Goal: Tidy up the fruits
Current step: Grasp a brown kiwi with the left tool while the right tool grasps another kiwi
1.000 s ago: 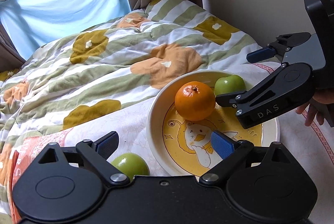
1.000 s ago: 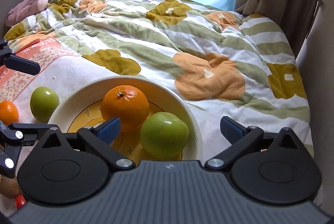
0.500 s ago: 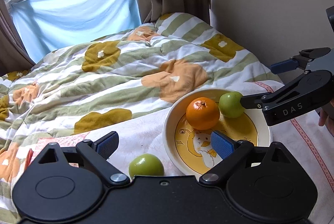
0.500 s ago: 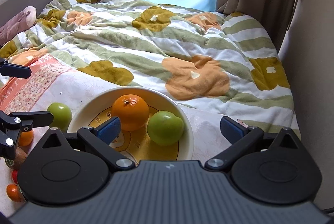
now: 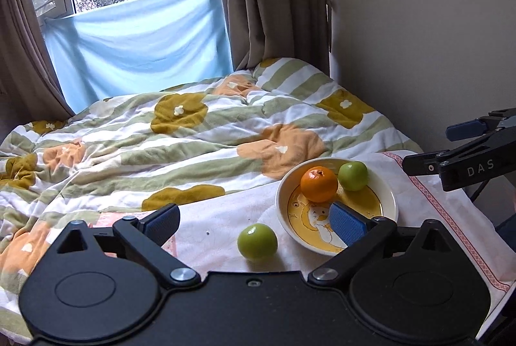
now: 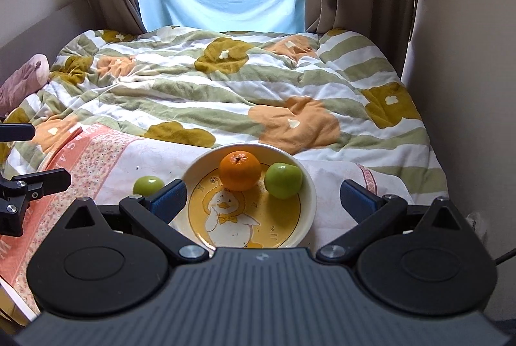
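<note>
Three fruits are in view: an orange (image 6: pixel 240 171) and a green apple (image 6: pixel 283 180) lie in the plate (image 6: pixel 309 194), near each other but with a small gap, and a second green apple (image 5: pixel 257 241) lies outside, on the white cloth (image 5: pixel 219 217), just beside the plate's left rim. The plate stands near the front edge of the bed, and its far rim meets the quilt (image 6: pixel 225 88). Left of the loose apple the cloth is bare up to its pink flowered border (image 6: pixel 80 159). On the right the cloth ends in a pink patterned band (image 5: pixel 451 217), and the wall stands just beyond it.

The plate is round, shallow and glossy, cream with a yellow middle and a duck drawing. The orange has a dimpled skin with a dark stem spot; both apples are smooth and shiny. The quilt is soft and wrinkled, with green stripes and big flowers.

The left gripper (image 5: pixel 254 223) hangs above the loose apple and points downward; its jaws have just been opening, stand wide, and nothing is between them. The right gripper (image 6: pixel 262 196) hangs over the plate, also tilted down, with jaws wide and holding nothing. Each gripper shows at the side of the other's view.
</note>
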Motion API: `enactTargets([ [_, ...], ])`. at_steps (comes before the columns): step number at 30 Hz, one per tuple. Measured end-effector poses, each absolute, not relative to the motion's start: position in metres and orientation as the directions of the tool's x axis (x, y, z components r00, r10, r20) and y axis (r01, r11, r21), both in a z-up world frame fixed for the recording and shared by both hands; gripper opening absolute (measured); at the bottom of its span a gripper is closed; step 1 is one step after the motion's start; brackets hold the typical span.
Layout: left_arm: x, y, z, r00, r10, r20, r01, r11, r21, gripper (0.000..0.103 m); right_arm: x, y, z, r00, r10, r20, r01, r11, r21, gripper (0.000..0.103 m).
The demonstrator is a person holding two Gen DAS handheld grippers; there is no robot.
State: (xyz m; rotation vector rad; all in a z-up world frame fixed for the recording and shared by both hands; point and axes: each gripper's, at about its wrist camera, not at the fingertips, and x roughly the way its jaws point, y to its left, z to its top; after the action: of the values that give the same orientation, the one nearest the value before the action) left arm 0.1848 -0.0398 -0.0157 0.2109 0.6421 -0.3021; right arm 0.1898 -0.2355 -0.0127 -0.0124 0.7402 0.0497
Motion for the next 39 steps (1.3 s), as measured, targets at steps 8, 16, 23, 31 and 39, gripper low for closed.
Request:
enactTargets([
  [8,0.148,-0.007,-0.01,0.771,-0.205,-0.603,0.341,0.932,0.12,0.103,0.138,-0.196,0.004,0.755,0.031,-0.655,0.017,0.998,0.067,0.103],
  [16,0.129,0.034,-0.026,0.738,-0.245,-0.628,0.378,0.922,0.084,0.103,0.1,-0.154,-0.01,0.734,-0.015,-0.679,0.112,0.989,0.099,0.103],
  [23,0.139,0.054,-0.059,0.658,-0.291,-0.695,0.415,0.91,0.012,0.103,0.084,-0.122,-0.048,0.676,-0.033,-0.736,0.194,0.972,0.135,0.103],
  [31,0.175,0.057,-0.108,0.52,-0.357,-0.776,0.443,0.889,-0.111,0.097,0.084,-0.107,-0.096,0.61,-0.014,-0.792,0.302,0.928,0.216,0.103],
  [39,0.196,0.044,-0.145,0.413,-0.401,-0.818,0.47,0.863,-0.185,0.087,0.093,-0.107,-0.12,0.606,-0.017,-0.795,0.369,0.892,0.262,0.103],
])
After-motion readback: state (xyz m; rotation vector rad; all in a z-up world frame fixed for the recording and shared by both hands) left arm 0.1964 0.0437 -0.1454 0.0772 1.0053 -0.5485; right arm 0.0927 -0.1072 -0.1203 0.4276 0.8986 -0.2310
